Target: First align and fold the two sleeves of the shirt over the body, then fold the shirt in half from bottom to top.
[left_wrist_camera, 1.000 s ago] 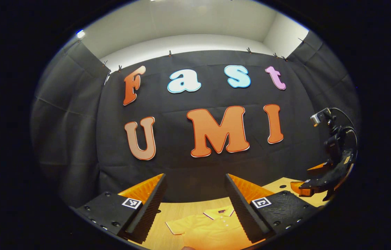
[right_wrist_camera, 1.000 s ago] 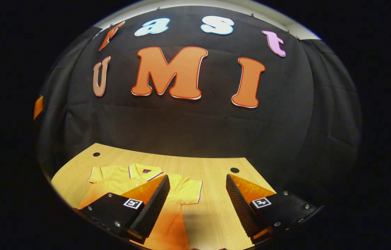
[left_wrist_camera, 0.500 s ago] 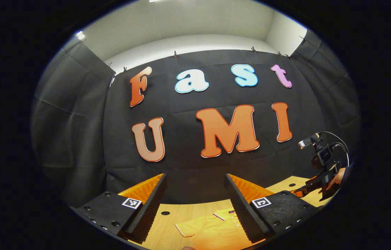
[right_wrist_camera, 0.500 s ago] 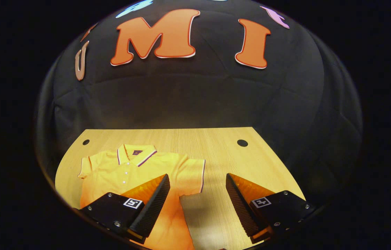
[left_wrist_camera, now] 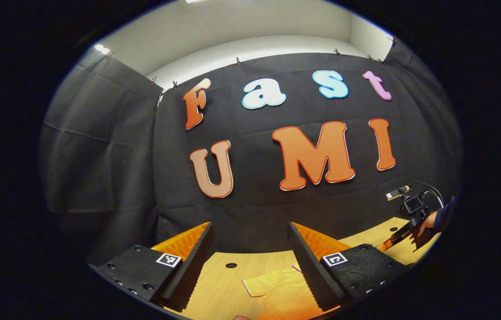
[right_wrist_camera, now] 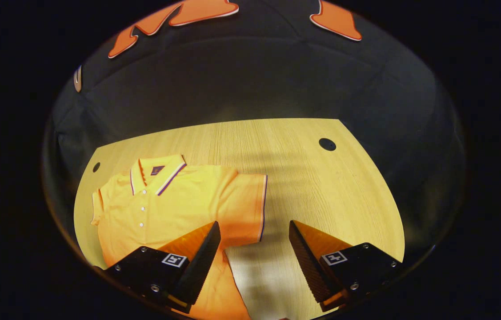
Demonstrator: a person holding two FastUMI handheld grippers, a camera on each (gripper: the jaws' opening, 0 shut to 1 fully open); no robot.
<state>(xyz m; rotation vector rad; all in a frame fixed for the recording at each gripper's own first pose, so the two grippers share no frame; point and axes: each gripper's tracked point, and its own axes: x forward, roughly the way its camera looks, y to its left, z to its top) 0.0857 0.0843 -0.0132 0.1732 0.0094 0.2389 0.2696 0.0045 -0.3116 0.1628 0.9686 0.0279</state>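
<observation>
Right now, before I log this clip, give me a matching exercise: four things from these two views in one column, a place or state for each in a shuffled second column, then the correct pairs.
Things:
1. shirt
2. collar
3. right gripper
4. table

Places or states:
A. open, with the shirt's sleeve edge between its fingers in the right gripper view
B. lying flat, sleeves spread out, not yet folded
C. light wood with round dark holes near its far corners
D. trimmed with a dark stripe, at the shirt's far end

Pairs: 1-B, 2-D, 3-A, 4-C
</observation>
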